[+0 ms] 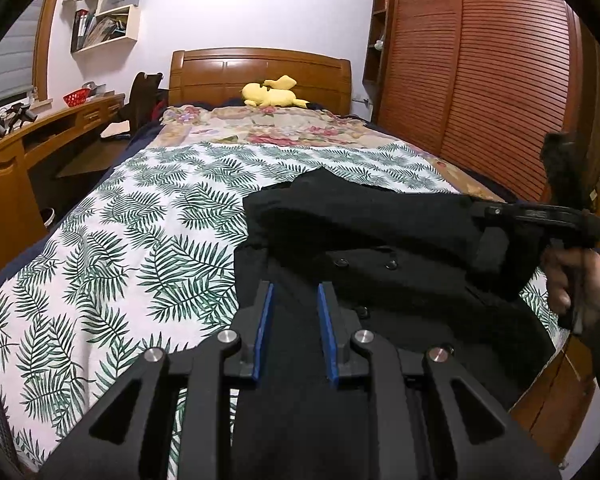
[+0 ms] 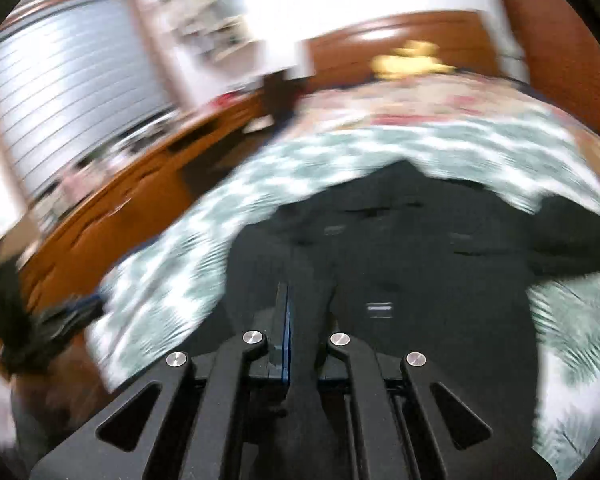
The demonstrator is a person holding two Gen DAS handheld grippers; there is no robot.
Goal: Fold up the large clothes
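A black buttoned coat [image 1: 380, 240] lies on the right part of the bed, over the leaf-print cover [image 1: 140, 240]. My left gripper [image 1: 296, 292] sits at its near edge, with the blue pads [image 1: 266, 328] a narrow gap apart and black cloth filling that gap. My right gripper [image 1: 480, 212] comes in from the right in a hand [image 1: 572, 280], pinching a fold of the coat and holding it off the bed. The right wrist view is blurred. There my right gripper [image 2: 306, 304] is shut on a strip of the coat [image 2: 420, 240], and the cloth hides one finger.
A yellow plush toy [image 1: 272, 94] lies by the wooden headboard [image 1: 260, 72]. A wooden desk [image 1: 40, 132] runs along the bed's left side. A slatted wardrobe [image 1: 480, 80] stands close on the right. The left half of the cover is bare.
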